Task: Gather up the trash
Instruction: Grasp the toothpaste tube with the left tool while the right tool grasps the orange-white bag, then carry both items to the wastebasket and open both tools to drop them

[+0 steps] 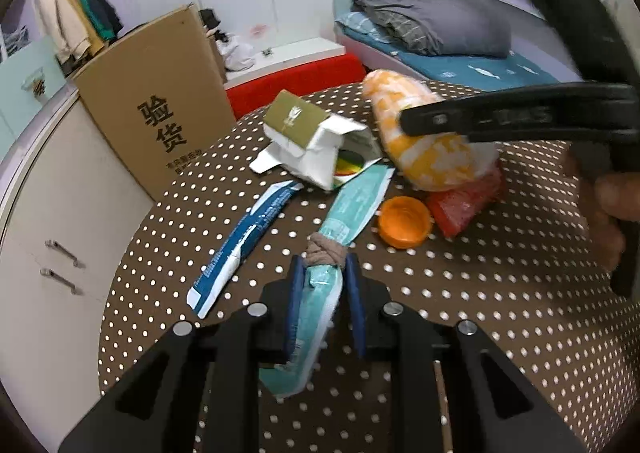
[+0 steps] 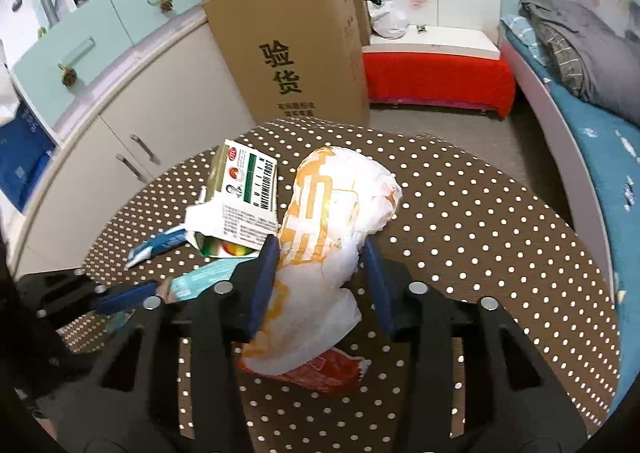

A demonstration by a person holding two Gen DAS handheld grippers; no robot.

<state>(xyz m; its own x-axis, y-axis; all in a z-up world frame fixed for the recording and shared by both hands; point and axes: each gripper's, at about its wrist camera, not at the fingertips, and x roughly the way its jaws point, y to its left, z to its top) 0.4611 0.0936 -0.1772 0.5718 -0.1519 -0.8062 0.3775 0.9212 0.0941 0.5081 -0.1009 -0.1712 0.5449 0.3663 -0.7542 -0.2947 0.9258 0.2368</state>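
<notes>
Pick-up step under way, both tools loaded. Left gripper (image 1: 326,273) clamped on teal wrapper (image 1: 352,197), which runs toward 12 o'clock across dotted table (image 1: 500,293). Right gripper (image 2: 320,273) pinches orange-white bag (image 2: 332,209), raised, tilted toward 1 o'clock. Orange cap (image 1: 405,222) at 1 o'clock, blue wrapper (image 1: 240,245) at 10, torn carton (image 1: 316,141) at 12. Next, likely: lift both clear; no bin visible.

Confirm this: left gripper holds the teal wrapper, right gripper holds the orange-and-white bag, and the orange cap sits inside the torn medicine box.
Wrong on the cap. The left wrist view shows the orange cap lying on the dotted tablecloth, apart from the medicine box. The rest holds: left gripper on the teal wrapper, right gripper on the orange-and-white bag.
</notes>
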